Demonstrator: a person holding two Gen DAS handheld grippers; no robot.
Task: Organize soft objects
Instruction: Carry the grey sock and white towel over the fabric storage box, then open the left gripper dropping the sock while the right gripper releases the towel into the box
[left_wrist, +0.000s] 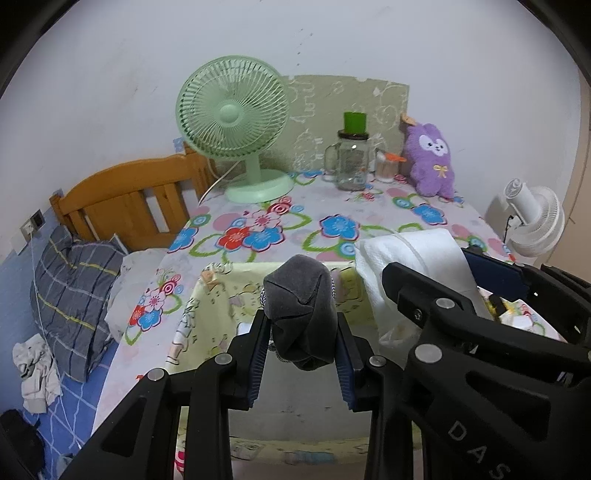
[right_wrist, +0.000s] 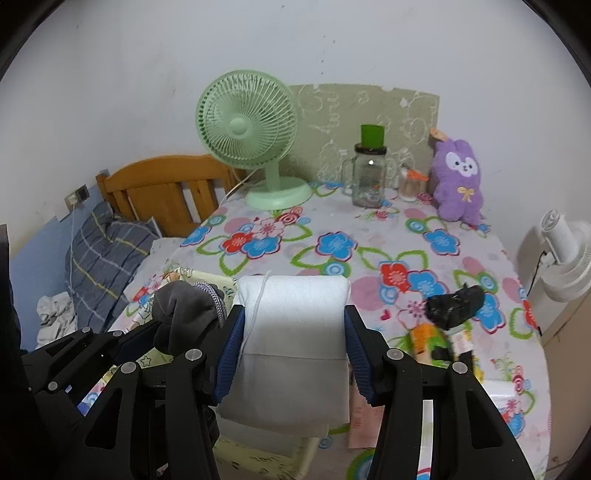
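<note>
My left gripper (left_wrist: 300, 343) is shut on a dark grey soft pouch (left_wrist: 301, 310) with a braided cord, held above a pale yellow fabric bin (left_wrist: 214, 295) on the flowered table. The pouch also shows in the right wrist view (right_wrist: 184, 314). My right gripper (right_wrist: 293, 350) is shut on a white folded soft pack (right_wrist: 293, 332) with a thin string, held just right of the pouch; it shows in the left wrist view (left_wrist: 410, 258). A purple plush rabbit (right_wrist: 458, 177) sits at the table's far right.
A green desk fan (left_wrist: 236, 129), a glass jar with green lid (left_wrist: 352, 155) and a small cup (left_wrist: 386, 166) stand at the back. A black object (right_wrist: 454, 304) and packets (right_wrist: 424, 339) lie at right. A white fan (right_wrist: 565, 254) stands off the table's right edge; a bed lies left.
</note>
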